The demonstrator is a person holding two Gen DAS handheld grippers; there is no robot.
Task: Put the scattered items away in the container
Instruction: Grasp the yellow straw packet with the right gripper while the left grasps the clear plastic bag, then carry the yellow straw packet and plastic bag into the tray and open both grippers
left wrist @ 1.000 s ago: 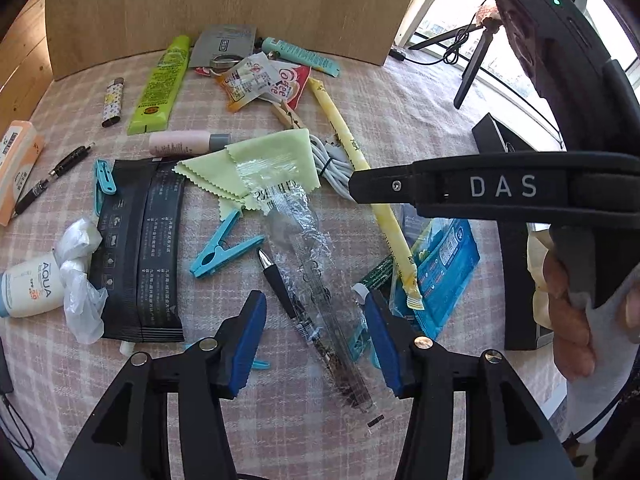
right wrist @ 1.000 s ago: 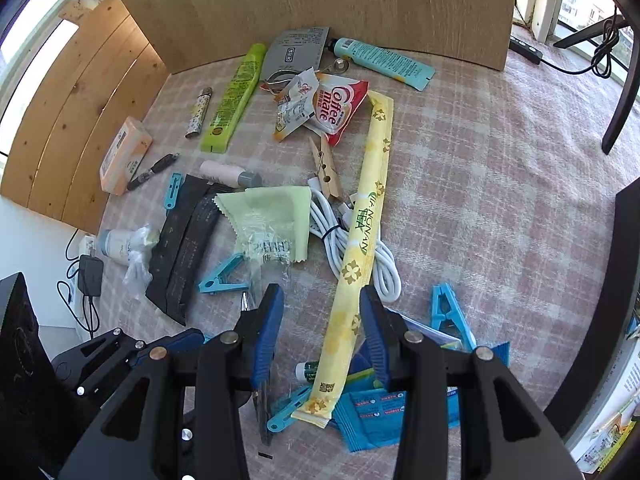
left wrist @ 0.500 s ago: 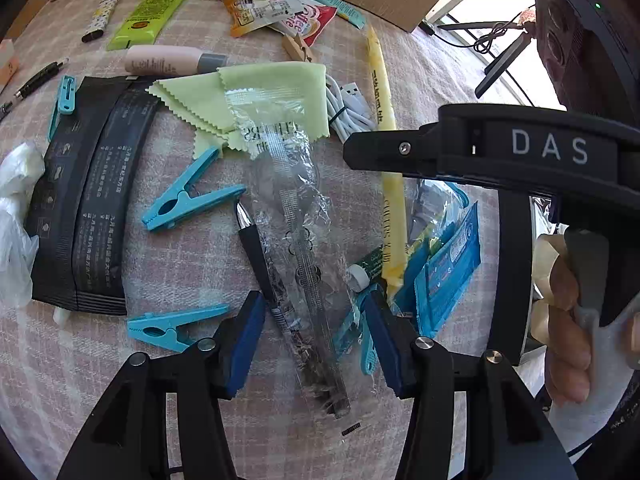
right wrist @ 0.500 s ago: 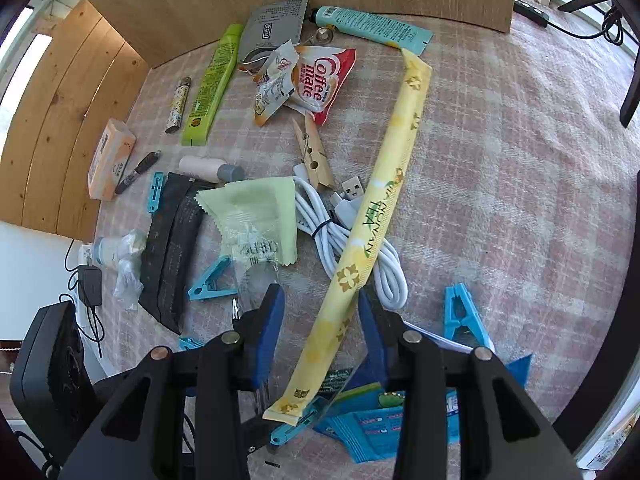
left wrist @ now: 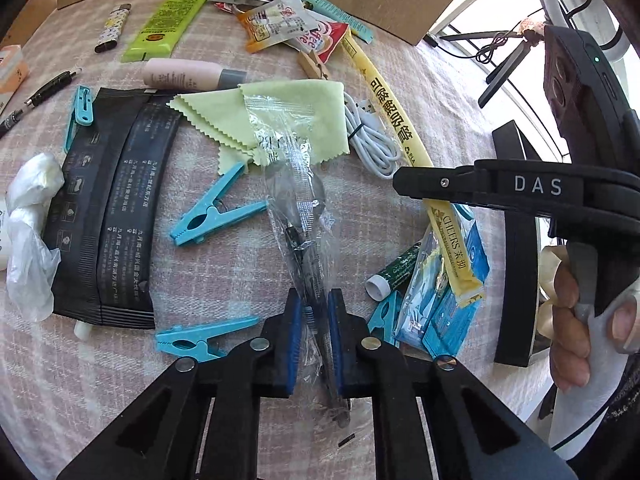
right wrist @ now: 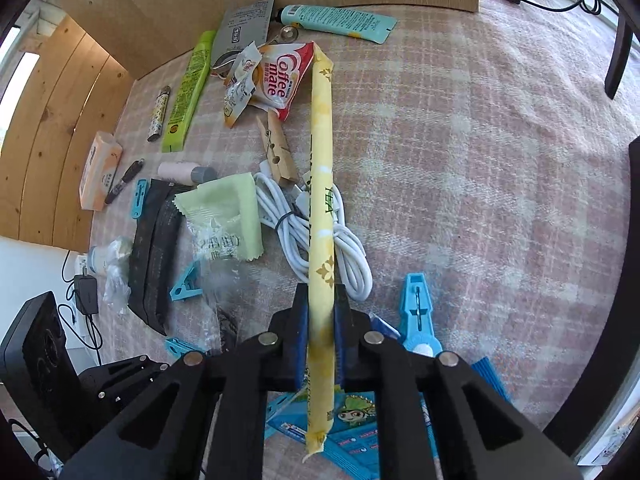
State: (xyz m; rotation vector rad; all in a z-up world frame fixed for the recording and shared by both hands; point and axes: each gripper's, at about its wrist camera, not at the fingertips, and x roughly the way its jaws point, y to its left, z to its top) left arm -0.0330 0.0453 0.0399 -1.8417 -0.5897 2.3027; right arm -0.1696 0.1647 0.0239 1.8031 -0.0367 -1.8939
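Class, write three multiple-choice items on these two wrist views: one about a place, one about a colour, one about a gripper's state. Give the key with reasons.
1. The white cable lies
A. under the yellow straw packet
B. on the black pouch
C. beside the lighter

2. The cloth is
A. red
B. pale green
C. black

3. The right gripper is
A. wide open
B. shut on the yellow straw packet
C. out of view

Key: A, the packet crosses over the coil; B, its zigzag-edged fabric is light green; B, both pads press the packet.
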